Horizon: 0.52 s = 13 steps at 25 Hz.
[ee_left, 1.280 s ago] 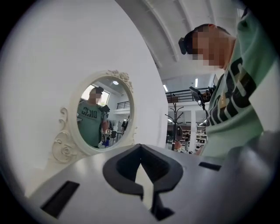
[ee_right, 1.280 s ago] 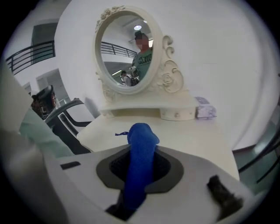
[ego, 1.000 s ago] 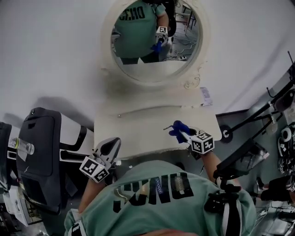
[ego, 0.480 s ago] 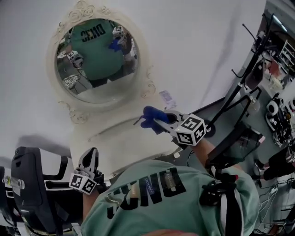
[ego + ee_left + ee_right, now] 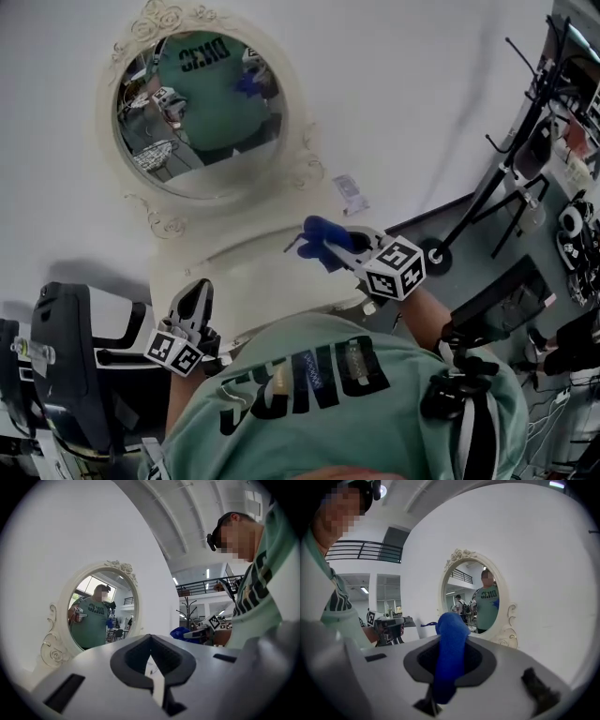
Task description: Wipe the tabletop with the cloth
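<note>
A blue cloth (image 5: 319, 234) is bunched in my right gripper (image 5: 330, 246), which is shut on it above the right part of the cream tabletop (image 5: 253, 277). In the right gripper view the cloth (image 5: 450, 648) stands up between the jaws and hides their tips. My left gripper (image 5: 195, 298) hangs at the table's front left edge, jaws together and holding nothing. The left gripper view shows its jaws (image 5: 152, 667) closed to a thin slit, with the cloth (image 5: 183, 633) off to the right.
An oval mirror (image 5: 202, 112) in an ornate cream frame stands on the table against the white wall. A black and white chair (image 5: 70, 366) stands left of the table. Black stands and cables (image 5: 506, 178) crowd the right side. A small tag (image 5: 349, 190) hangs on the wall.
The right gripper has lifted the cloth from the tabletop's front right and carried it a little toward the mirror. The head view has swung right. The left gripper stays by the front left edge.
</note>
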Motion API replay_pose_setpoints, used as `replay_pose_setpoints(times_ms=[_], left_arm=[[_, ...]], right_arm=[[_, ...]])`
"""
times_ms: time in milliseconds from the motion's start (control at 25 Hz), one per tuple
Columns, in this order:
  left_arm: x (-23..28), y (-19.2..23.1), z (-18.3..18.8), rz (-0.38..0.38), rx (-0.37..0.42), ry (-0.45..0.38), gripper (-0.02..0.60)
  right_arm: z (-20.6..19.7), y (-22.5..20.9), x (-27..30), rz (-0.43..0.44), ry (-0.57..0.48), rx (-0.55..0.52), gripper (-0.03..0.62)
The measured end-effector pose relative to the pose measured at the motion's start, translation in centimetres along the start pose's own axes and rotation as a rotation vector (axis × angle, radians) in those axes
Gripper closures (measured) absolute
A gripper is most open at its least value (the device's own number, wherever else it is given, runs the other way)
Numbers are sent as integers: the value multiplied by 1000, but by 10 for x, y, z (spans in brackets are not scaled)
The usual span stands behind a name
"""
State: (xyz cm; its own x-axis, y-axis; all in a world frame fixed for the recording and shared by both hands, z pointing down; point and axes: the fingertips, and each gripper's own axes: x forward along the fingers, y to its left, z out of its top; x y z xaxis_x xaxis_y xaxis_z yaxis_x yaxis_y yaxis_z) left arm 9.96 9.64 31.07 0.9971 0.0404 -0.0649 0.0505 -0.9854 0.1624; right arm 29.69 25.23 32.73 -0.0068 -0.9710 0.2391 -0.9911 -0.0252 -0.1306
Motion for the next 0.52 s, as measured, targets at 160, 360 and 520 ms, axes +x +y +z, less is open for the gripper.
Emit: replay_pose_setpoints(times_ms=[160,360,520], left_arm=[[-10,9,5,25,0,-5,577],[-28,19,2,58,-14,-3,577],[-31,16,-2,49,-24,3,577]], right_arm=[[1,5,9,8,7,-4,534],[5,18,25,33,16,-33,534],[-1,22,23,28,34,-43,534]])
